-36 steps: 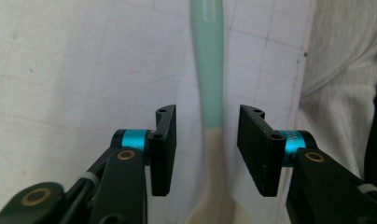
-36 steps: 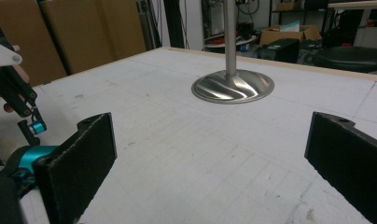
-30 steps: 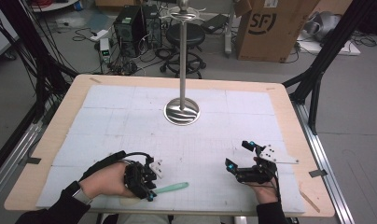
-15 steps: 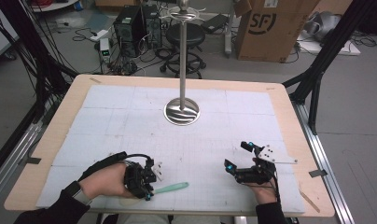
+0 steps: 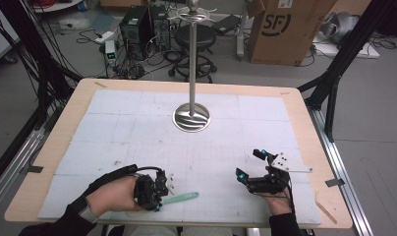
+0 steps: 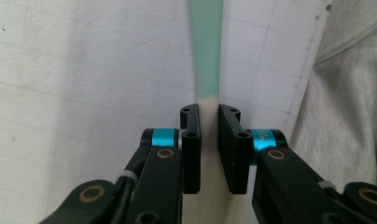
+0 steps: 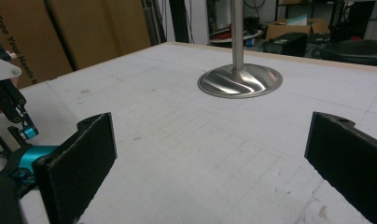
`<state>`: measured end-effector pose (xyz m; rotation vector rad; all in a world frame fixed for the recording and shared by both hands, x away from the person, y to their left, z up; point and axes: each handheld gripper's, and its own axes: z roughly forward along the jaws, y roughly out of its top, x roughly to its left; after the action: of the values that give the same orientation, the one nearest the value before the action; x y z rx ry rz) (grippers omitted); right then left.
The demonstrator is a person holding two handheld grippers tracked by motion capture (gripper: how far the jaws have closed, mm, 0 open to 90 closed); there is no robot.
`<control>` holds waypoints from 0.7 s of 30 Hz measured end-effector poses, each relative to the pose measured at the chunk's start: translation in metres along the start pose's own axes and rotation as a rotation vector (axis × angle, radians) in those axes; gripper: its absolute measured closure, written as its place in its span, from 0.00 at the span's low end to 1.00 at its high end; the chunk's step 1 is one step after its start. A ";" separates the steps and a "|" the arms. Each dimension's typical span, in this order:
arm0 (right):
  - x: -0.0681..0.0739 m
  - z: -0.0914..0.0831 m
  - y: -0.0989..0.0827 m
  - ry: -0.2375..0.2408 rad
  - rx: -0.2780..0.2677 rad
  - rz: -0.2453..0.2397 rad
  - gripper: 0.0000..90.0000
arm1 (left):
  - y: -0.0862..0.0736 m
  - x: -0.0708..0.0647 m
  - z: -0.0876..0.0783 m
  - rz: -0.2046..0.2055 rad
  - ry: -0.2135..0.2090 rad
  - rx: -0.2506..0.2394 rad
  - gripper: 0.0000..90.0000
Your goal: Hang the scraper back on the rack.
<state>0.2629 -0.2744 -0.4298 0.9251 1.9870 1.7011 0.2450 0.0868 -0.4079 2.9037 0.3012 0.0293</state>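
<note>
A slim utensil [image 5: 182,198] with a mint-green end and a cream handle lies on the white mat near the table's front edge. My left gripper [image 5: 160,195] sits at its handle end. In the left gripper view the jaws [image 6: 209,112] have just been closing, and the cream handle fills the narrow gap between the pads while the green part [image 6: 206,56] runs on ahead. My right gripper [image 5: 249,164] rests at the front right with its jaws wide apart and nothing between them [image 7: 210,154].
A metal stand with a round base [image 5: 191,118] and a tall pole rises from the mat's middle back, and its base [image 7: 240,80] lies ahead of the right jaws. The white gridded mat [image 5: 137,128] covers the wooden table. A cardboard box [image 5: 280,29] and cables lie beyond.
The left gripper's jaws have drawn together around the utensil's handle, with only a slight shift of the hand. The right hand and the stand have kept still.
</note>
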 end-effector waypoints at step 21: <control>-0.001 0.000 -0.001 -0.006 0.001 0.007 0.01 | -0.025 0.015 -0.022 -0.091 -0.049 -0.239 0.89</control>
<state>0.2628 -0.2751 -0.4306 0.9370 1.9834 1.6993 0.2537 0.1188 -0.3921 2.6476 0.3922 -0.0198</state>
